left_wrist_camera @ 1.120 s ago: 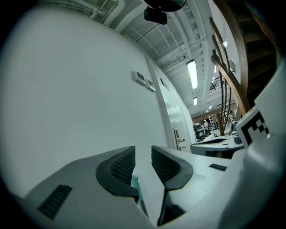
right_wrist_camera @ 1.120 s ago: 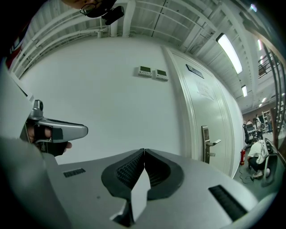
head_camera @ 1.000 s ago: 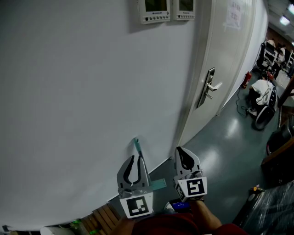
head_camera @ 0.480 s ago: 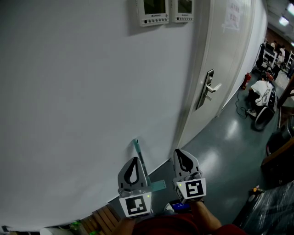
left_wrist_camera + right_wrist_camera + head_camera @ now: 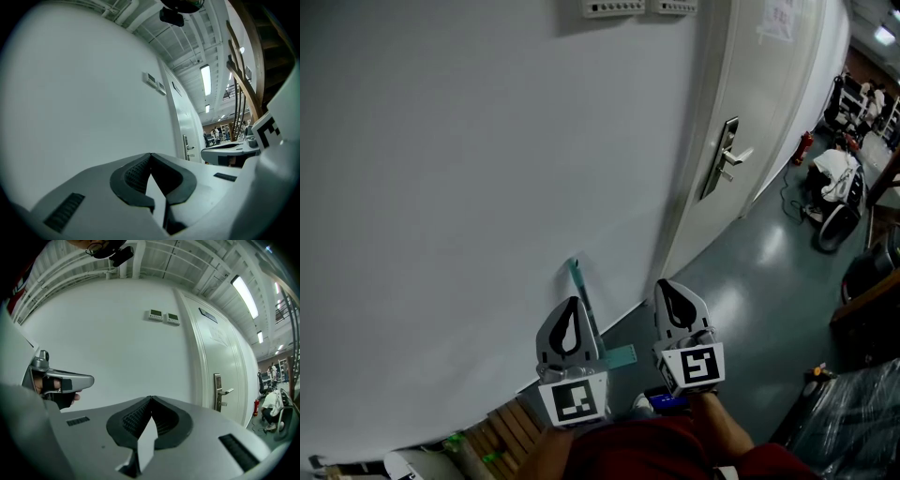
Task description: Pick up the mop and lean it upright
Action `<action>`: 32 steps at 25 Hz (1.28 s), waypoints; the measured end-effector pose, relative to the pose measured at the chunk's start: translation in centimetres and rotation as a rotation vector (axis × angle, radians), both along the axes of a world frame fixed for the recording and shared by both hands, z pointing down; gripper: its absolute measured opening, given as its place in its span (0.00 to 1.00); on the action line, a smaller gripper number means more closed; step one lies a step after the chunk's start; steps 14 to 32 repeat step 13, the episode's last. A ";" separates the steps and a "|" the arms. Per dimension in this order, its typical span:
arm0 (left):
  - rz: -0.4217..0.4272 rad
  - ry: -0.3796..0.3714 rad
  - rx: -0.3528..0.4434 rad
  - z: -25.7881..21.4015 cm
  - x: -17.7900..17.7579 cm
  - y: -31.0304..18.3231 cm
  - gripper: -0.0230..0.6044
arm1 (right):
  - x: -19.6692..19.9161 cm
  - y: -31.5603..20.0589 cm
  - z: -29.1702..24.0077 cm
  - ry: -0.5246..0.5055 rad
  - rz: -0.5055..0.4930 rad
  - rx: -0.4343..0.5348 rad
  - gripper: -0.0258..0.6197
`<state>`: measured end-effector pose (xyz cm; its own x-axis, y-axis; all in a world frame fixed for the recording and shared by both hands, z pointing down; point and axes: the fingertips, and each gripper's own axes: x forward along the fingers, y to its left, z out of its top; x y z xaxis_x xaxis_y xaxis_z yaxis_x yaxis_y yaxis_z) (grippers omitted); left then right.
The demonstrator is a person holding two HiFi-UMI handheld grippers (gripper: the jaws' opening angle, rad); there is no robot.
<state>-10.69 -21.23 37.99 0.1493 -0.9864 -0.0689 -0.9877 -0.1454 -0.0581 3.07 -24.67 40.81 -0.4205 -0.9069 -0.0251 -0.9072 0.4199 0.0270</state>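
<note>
The mop's teal handle (image 5: 579, 284) leans upright against the white wall, with its teal head (image 5: 622, 355) on the floor at the wall's foot. My left gripper (image 5: 573, 302) is held just in front of the handle, apart from it, jaws shut with nothing between them. In the left gripper view its tips (image 5: 150, 154) meet against bare wall. To the right, my right gripper (image 5: 665, 284) is also shut and empty; its tips (image 5: 151, 397) touch in the right gripper view. The left gripper's body (image 5: 61, 380) shows there at the left.
A white door with a lever handle (image 5: 727, 169) stands to the right of the mop. Wooden slats (image 5: 511, 433) lie at the lower left. A white-and-black cart (image 5: 834, 202) and dark covered items (image 5: 853, 412) sit on the grey floor at the right.
The left gripper's jaws have closed from a narrow gap to fully shut. The mop handle stays against the wall. The head view has tilted slightly downward.
</note>
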 end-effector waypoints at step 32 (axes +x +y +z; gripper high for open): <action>-0.001 0.017 0.013 0.1 -0.3 -0.1 0.06 | -0.3 -0.2 -0.2 0.014 -0.007 0.010 0.07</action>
